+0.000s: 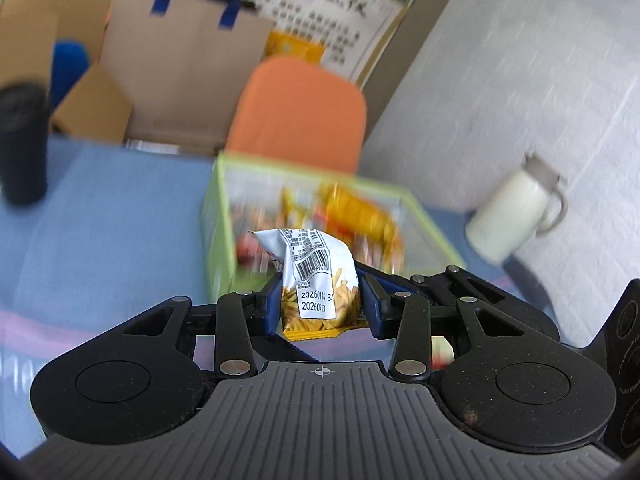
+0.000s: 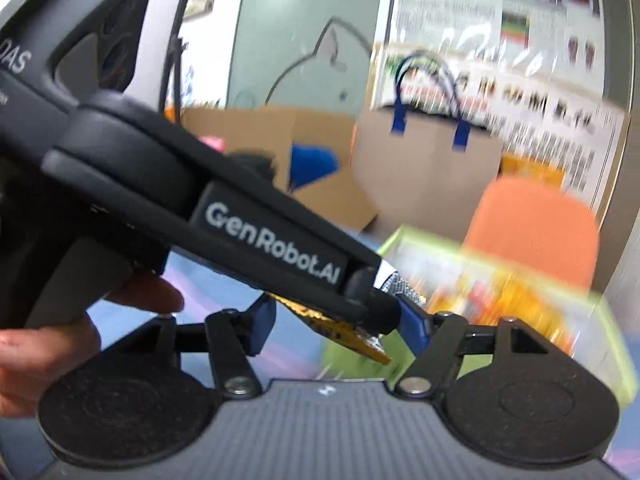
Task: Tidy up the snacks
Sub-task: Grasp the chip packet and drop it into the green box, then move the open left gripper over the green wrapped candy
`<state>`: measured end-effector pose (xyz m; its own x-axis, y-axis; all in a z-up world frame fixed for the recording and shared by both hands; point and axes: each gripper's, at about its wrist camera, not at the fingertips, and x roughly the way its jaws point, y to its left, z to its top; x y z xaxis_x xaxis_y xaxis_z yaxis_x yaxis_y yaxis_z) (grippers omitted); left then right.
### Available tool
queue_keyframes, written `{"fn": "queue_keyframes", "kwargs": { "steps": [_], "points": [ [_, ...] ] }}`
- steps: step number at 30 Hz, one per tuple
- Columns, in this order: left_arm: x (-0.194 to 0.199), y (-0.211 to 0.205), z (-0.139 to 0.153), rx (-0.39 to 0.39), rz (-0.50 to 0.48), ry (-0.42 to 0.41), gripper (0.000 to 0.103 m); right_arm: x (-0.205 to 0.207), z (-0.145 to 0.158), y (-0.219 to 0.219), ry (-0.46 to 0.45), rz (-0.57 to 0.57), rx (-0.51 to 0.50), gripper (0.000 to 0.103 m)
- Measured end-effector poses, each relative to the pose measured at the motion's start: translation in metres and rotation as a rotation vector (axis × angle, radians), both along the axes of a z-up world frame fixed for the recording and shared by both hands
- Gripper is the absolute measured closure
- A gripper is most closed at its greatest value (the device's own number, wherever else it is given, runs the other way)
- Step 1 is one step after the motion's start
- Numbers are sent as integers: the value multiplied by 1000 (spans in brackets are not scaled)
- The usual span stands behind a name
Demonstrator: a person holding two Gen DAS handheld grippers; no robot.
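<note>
My left gripper [image 1: 320, 304] is shut on a small fries snack packet [image 1: 316, 280] with a barcode and date label, held above the blue table just in front of a green-rimmed mesh basket [image 1: 218, 208] that holds several orange and yellow snack packs. In the right wrist view the left gripper's body [image 2: 240, 232] crosses in front of my right gripper [image 2: 336, 320], whose blue fingers [image 2: 264, 320] stand apart with nothing between them; the packet's yellow corner [image 2: 360, 340] shows there. The basket [image 2: 600, 308] is at the right, blurred.
A black tumbler [image 1: 22, 144] stands at the table's left, a white lidded mug [image 1: 516, 212] at the right. An orange chair [image 1: 300, 116], a brown paper bag [image 1: 188, 52] and cardboard boxes are behind the table. A hand [image 2: 60, 332] holds the left gripper.
</note>
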<state>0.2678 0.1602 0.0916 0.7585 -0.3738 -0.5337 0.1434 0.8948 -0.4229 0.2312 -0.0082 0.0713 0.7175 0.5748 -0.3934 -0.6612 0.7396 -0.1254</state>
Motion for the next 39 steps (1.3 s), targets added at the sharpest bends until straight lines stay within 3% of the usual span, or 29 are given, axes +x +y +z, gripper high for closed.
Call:
{"fn": "queue_keyframes", "kwargs": {
  "steps": [4,6,9,12,17,23,26,30,34,39],
  "points": [
    [60,-3,6,25,18,13,79,62,3,0,64,-31,7,28],
    [69,3,0,24,92,72,61,68,0,-12,68,-71,8,27],
    [35,13,-8,-54,95,6,42,35,-7,-54,35,-92,79,9],
    [-2,16,-21,-82,111,2,39,-6,-22,-89,35,-133,99,10],
    [-31,-2,-56,-123,85,109,36,-44,-43,-134,108,-246,103,10],
    [-38,-36,-92,-123,47,260,38,-17,-59,-194,153,-390,96,10],
    [-46,-50,-92,-102,48,269,38,23,-63,-213,219,-368,151,10],
    [-52,-58,-83,-75,63,253,37,66,-77,-212,393,-267,175,10],
    [-63,-63,-73,-22,102,219,32,27,-71,-185,366,-194,178,9],
    [-68,-60,-69,-20,103,215,33,-17,-71,-135,332,-107,180,10]
  ]
}}
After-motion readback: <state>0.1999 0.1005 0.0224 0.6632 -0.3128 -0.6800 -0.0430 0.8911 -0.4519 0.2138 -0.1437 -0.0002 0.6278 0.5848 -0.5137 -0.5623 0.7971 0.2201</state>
